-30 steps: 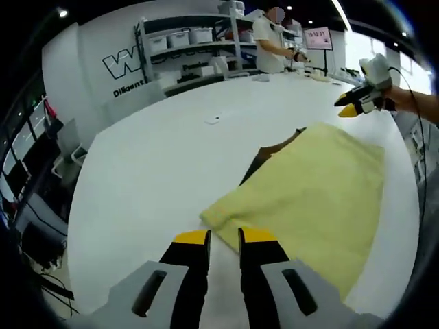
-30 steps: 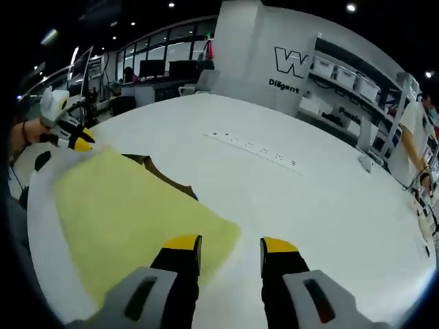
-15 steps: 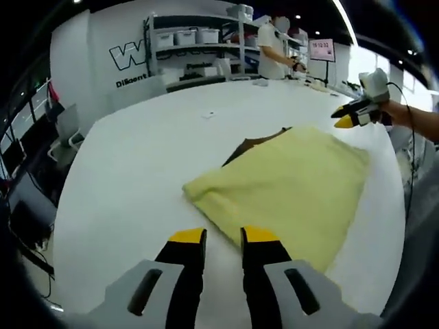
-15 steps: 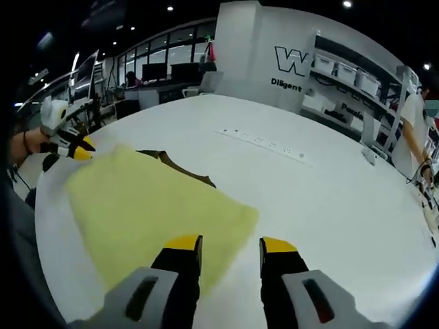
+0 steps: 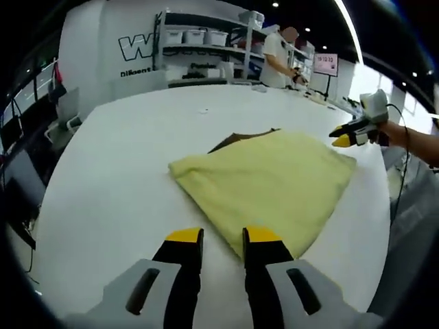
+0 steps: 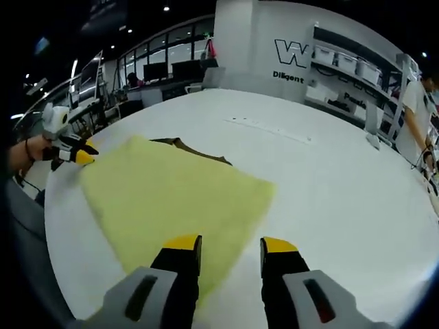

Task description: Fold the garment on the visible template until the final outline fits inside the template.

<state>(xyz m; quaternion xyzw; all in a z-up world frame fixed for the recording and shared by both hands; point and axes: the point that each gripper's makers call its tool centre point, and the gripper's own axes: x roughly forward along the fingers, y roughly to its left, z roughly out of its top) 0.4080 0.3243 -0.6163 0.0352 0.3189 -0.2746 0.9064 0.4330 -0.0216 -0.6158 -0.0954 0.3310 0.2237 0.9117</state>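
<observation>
**Q:** What is the setting?

**A:** A large workroom with a white wall bearing dark lettering, shelving [image 5: 206, 41] stacked with white bins, and a person [image 5: 278, 58] standing at the far end. In front lies a broad white counter [image 5: 110, 157].

**Q:** Where is the garment?

**A:** A pale yellow garment [image 5: 267, 181] lies flat on the counter, folded into a rough four-sided shape. In the left gripper view it sits just right of centre, with its near corner at about 6 o'clock just beyond the jaws. In the right gripper view it spreads from centre toward 9 o'clock [image 6: 171, 199]. A dark brown template [image 5: 236, 139] peeks out from under its far edge, toward 12 o'clock.

**Q:** What are the grippers doing?

**A:** The left gripper [image 5: 222, 236] is above the counter near the garment's near corner, its yellow-tipped jaws a narrow gap apart and holding nothing. The right gripper [image 6: 230, 245] is over the garment's edge, jaws moderately apart and empty. In the left gripper view the right gripper is at 3 o'clock, held by a hand [image 5: 394, 130] just past the garment's far right corner.
</observation>
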